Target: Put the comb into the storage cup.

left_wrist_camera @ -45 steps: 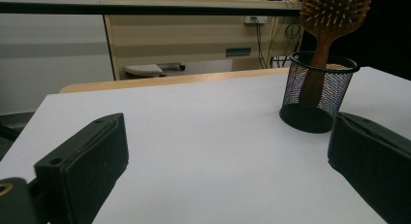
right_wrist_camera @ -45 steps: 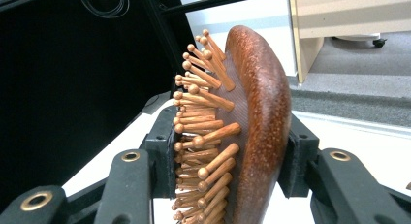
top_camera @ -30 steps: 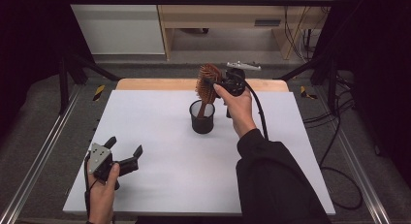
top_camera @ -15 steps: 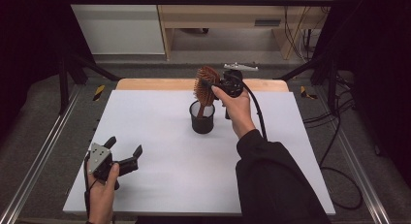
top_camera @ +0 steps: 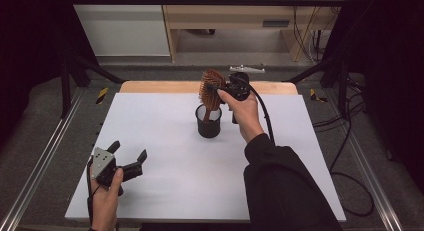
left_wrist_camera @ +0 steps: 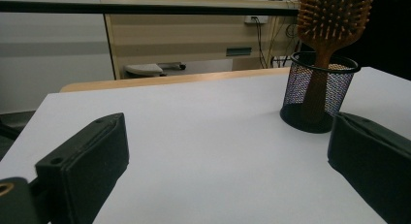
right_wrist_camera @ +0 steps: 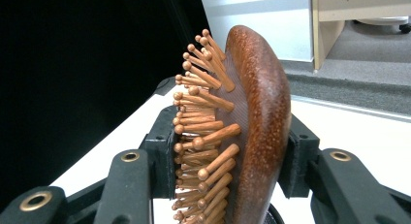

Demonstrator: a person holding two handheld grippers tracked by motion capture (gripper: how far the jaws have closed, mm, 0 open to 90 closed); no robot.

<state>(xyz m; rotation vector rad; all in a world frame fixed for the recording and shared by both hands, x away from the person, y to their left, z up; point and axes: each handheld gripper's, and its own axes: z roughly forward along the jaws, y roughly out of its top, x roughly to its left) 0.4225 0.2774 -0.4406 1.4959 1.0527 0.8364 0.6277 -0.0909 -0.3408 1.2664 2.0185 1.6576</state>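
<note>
Hairbrush (top_camera: 210, 88): lower than a second ago, handle now inside the mesh cup (top_camera: 208, 122) mid-bench.
Right tongs (top_camera: 223, 90): still clamped on the brush head.
Left tongs (top_camera: 128, 156): unmoved, spread wide, holding nothing, near bench's (top_camera: 165, 141) front-left.

The white table (top_camera: 165, 181) is seen from above and behind the person in the high view, facing forward and down, with the whole top taken in from a distance. The left gripper view is set low over the table, facing across it toward the mesh cup (left_wrist_camera: 320, 95), seen at middle range. The right gripper view is held very close on the hairbrush (right_wrist_camera: 242, 132). Cup (top_camera: 208, 122) and hairbrush (top_camera: 210, 88) are shared with the high view.
</note>
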